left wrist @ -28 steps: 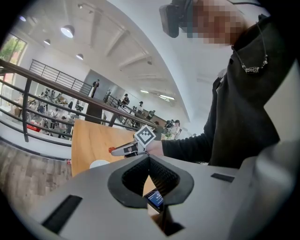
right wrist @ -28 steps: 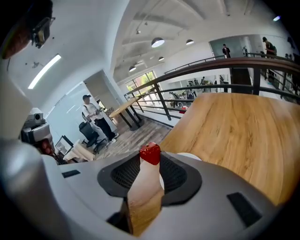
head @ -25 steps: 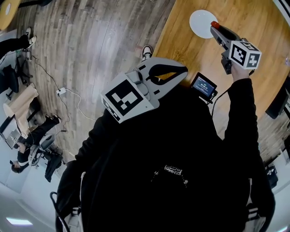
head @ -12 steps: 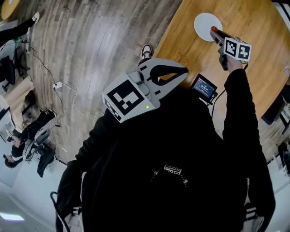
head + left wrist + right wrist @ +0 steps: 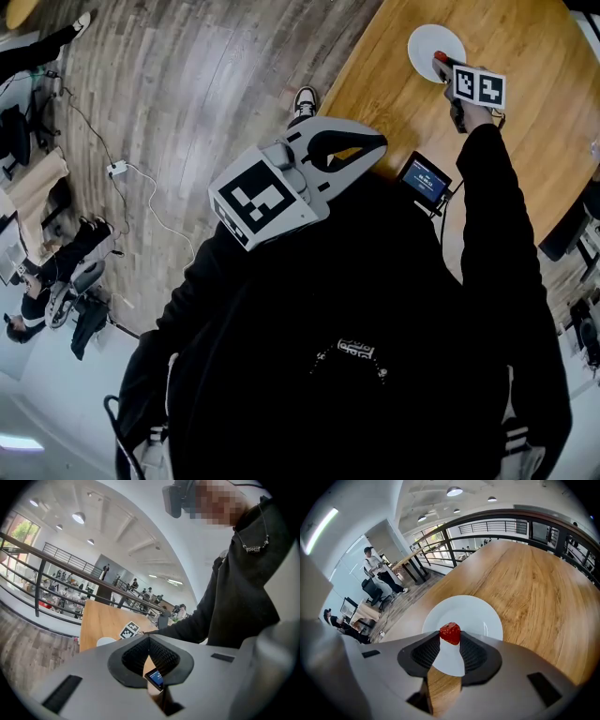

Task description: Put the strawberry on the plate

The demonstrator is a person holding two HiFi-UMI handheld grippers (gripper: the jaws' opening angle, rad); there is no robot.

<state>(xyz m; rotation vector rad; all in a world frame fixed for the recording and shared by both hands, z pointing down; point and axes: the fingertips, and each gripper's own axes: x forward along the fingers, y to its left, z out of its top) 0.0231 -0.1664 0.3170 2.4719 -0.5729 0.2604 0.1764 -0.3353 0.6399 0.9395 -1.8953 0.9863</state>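
Note:
A white plate [image 5: 433,42] lies near the left edge of the wooden table [image 5: 534,141]. My right gripper [image 5: 440,64] points steeply down at the plate's near rim, shut on a red strawberry [image 5: 442,60]. In the right gripper view the strawberry [image 5: 450,633] is pinched between the jaw tips of that gripper [image 5: 450,638], just above the plate [image 5: 476,616]. My left gripper [image 5: 379,147] hovers near the person's chest, beside the table edge. Its jaws meet with nothing between them in the left gripper view [image 5: 149,641], where the plate [image 5: 105,641] shows far off.
A small device with a lit screen [image 5: 424,178] sits at the table's near edge, between the two grippers. A shoe [image 5: 304,101] stands on the plank floor left of the table. A cable and power block [image 5: 117,169] lie on the floor; people sit at the far left.
The right gripper has sunk toward the plate with the strawberry still in it, tilting further down. The left gripper has stayed where it was.

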